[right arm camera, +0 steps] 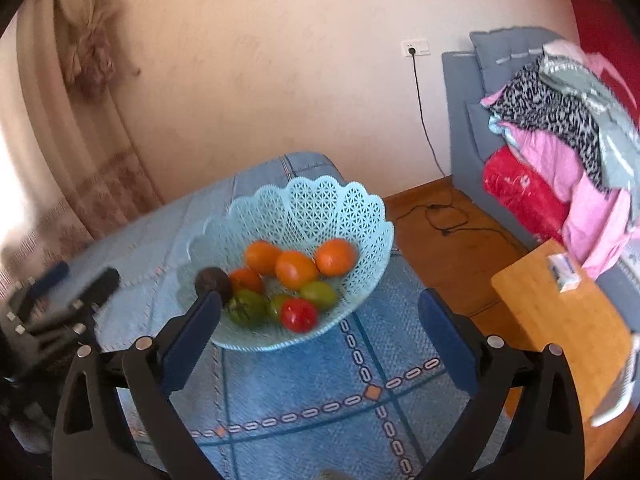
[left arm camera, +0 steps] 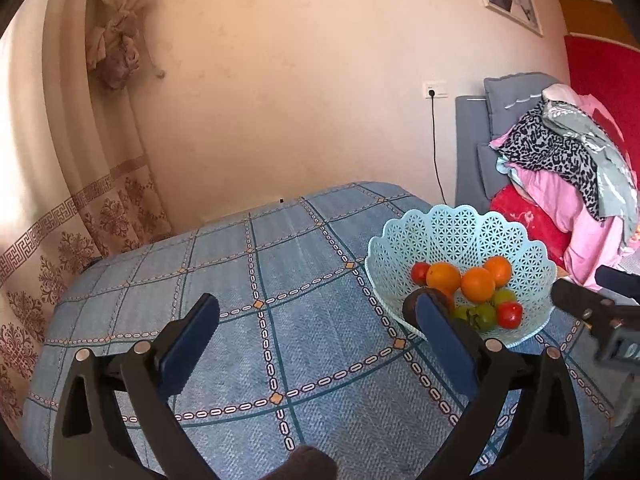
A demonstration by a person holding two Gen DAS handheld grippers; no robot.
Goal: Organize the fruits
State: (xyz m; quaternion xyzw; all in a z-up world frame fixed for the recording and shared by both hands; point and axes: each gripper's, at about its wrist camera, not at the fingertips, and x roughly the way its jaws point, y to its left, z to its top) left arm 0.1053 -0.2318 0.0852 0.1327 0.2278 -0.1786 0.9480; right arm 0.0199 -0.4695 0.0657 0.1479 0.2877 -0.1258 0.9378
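A light blue lattice basket (left arm camera: 452, 232) (right arm camera: 320, 204) stands on the table with a blue checked cloth (left arm camera: 288, 264) (right arm camera: 304, 392). In it lie three oranges (left arm camera: 477, 283) (right arm camera: 295, 269), red tomatoes (left arm camera: 509, 314) (right arm camera: 298, 314), green fruits (left arm camera: 485, 317) (right arm camera: 248, 307) and a dark brown fruit (right arm camera: 213, 281). My left gripper (left arm camera: 318, 306) is open over bare cloth to the left of the basket, with nothing between its fingers. My right gripper (right arm camera: 320, 304) is open in front of the basket, with nothing held. Each gripper also shows blurred at the edge of the other's view.
A wall rises behind the table, with a patterned curtain (left arm camera: 72, 184) at the left. At the right stands a grey sofa (left arm camera: 476, 148) piled with clothes (left arm camera: 568, 168) (right arm camera: 560, 128). A wooden side table (right arm camera: 568, 312) stands beside the table's right edge, and a cable (right arm camera: 440, 216) lies on the floor.
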